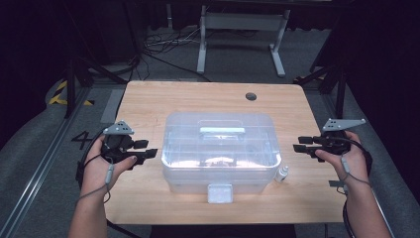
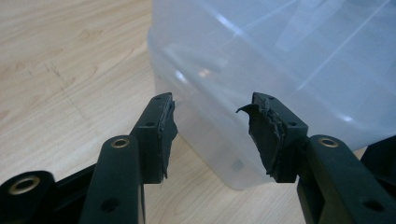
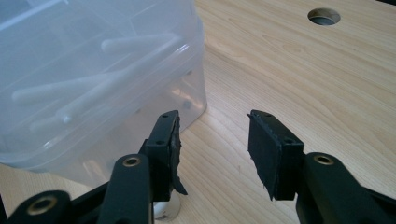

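A clear plastic storage box point(image 1: 218, 148) with a closed lid, a top handle point(image 1: 222, 131) and a front latch point(image 1: 220, 193) stands in the middle of the wooden table point(image 1: 148, 99). My left gripper point(image 1: 149, 148) hovers just left of the box, open and holding nothing; in the left gripper view its jaws point(image 2: 212, 133) frame the box's corner point(image 2: 261, 70). My right gripper point(image 1: 301, 144) is to the right of the box, open and holding nothing. In the right gripper view point(image 3: 213, 149) the box's side point(image 3: 93, 84) lies to the left. A small white bottle point(image 1: 282, 173) stands by the box's front right corner.
A round cable hole point(image 1: 251, 96) sits near the table's far edge, also seen in the right gripper view as a hole point(image 3: 323, 16). Behind the table stand a white metal frame point(image 1: 237, 29) and loose cables on the grey floor.
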Motion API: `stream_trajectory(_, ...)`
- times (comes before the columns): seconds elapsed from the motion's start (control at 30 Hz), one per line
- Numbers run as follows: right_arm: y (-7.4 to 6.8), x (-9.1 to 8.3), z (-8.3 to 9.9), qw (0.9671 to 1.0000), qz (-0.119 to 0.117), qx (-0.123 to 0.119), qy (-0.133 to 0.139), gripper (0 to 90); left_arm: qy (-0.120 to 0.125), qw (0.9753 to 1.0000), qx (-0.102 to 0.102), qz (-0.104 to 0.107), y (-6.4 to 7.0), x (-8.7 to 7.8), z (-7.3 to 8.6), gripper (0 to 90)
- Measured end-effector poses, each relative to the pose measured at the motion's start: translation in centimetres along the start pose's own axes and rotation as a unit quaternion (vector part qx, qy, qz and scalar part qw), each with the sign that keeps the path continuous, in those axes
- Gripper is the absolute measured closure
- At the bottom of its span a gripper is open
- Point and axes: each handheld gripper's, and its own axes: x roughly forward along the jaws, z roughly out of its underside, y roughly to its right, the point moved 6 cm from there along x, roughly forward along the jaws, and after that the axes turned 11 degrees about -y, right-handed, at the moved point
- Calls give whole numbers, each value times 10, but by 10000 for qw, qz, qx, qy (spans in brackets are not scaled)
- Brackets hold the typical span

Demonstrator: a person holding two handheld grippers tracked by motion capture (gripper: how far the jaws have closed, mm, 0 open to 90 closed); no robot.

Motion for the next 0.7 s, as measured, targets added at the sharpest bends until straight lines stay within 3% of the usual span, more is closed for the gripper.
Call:
stream_trajectory(0.1,-1,1,1,9998,-133,163,45,518,185,9998,100,30,8,-5,-10,500)
stream_trajectory(0.2,-3,3,2,9995,-248,199,49,520,221,9995,205,20,13,-4,-17,499)
stream_trajectory(0.27,-4,4,3,9992,-278,275,-32,518,253,9991,275,-188,15,-5,-23,513)
stream_trajectory(0.3,-4,5,5,9992,-268,281,-85,513,298,9988,393,-74,18,-6,-29,491)
stream_trajectory(0.47,-6,4,7,9992,-228,318,-62,507,312,9979,565,-57,27,-8,-42,493)
stream_trajectory(0.7,-8,2,15,9990,-189,390,-87,505,356,9950,923,152,44,-7,-63,491)
